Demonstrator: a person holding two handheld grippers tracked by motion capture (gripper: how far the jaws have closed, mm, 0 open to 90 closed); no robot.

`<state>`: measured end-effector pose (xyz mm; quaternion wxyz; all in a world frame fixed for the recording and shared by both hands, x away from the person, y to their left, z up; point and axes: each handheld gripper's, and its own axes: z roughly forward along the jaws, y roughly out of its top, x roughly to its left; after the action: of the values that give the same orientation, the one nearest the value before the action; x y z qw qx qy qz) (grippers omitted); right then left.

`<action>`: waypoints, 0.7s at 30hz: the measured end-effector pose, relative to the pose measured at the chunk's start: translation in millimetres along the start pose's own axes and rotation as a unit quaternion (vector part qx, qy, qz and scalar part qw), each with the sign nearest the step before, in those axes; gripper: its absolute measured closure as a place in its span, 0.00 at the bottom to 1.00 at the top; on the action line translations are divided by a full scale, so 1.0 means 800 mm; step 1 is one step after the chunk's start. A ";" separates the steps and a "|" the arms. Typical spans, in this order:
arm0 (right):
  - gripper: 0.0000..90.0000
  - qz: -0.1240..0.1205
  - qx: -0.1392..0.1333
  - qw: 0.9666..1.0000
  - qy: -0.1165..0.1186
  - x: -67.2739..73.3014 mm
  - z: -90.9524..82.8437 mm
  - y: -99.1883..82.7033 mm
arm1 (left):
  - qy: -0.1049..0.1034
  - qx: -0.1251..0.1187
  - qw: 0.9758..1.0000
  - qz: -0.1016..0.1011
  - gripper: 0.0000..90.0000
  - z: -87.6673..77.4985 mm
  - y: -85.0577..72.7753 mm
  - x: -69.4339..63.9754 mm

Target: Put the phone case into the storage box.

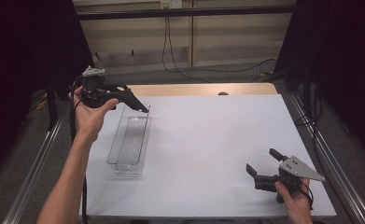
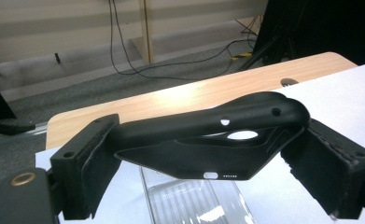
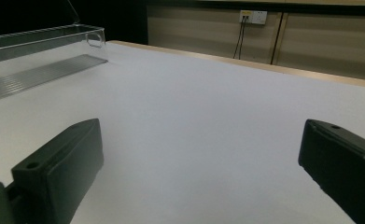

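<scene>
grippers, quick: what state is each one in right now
Left gripper: shut on the black phone case, above the clear tray.
Right gripper: open, holding nothing.

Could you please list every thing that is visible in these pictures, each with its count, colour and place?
Soft black phone case: one, black, bent and clamped between the left tool's pads, above the far end of the tray.
Clear ribbed plastic tray: one, transparent, lying on the left part of the white sheet.
White sheet covering the table: one, white, over most of the tabletop.
Light wooden table edge: one, pale wood, showing past the sheet at the far side.
Dark cables: several, black, on the grey floor beyond the table.
Wall socket: one, white, on the far wall.
Left tool: one, black, raised at the table's left.
Right tool: one, black, jaws apart, near the right front corner.
</scene>
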<state>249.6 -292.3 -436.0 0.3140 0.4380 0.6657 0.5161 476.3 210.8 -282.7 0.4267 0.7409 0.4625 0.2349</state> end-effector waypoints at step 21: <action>0.00 -0.001 0.000 1.000 0.002 0.000 0.000 -0.001 | 0.033 0.027 0.999 0.000 0.14 0.030 -0.003 0.001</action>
<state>249.6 -292.1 -436.5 0.3134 0.4361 0.6668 0.5166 493.0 202.4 -297.4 0.3914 0.7438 0.4826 0.2461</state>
